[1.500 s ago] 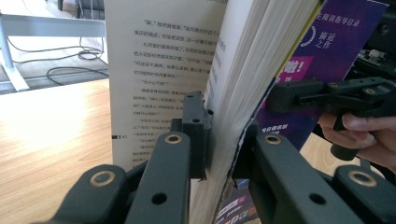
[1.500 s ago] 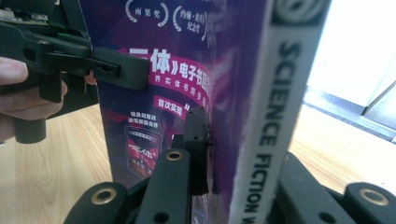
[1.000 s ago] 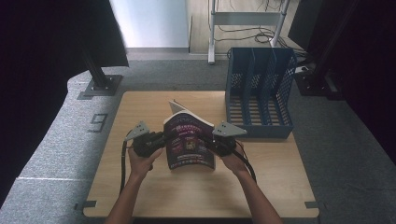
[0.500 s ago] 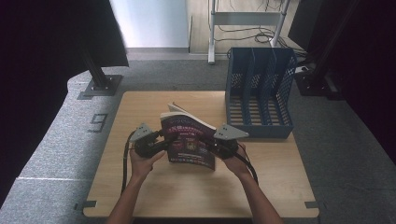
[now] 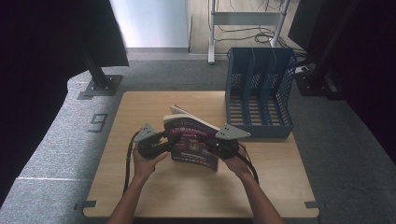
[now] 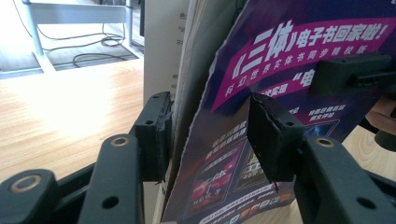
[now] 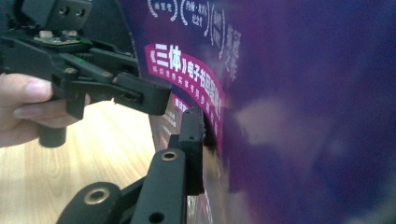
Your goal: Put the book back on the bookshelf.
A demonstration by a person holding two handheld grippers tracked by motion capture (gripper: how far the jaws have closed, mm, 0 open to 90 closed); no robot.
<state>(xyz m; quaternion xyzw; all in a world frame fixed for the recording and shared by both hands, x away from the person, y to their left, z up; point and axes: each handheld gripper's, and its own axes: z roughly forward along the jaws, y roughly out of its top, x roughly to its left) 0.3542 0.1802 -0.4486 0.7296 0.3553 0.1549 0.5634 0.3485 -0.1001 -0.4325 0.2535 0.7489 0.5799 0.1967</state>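
My left gripper point(image 5: 164, 143) has its jaws spread around the book point(image 5: 194, 147), just opened; my right gripper's point(image 5: 212, 145) jaws pinch its purple cover.

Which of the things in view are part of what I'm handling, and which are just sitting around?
In the job:
- book
- left hand-held gripper
- right hand-held gripper
- blue file rack, probably

Just about:
- table
- metal stand
- floor cables
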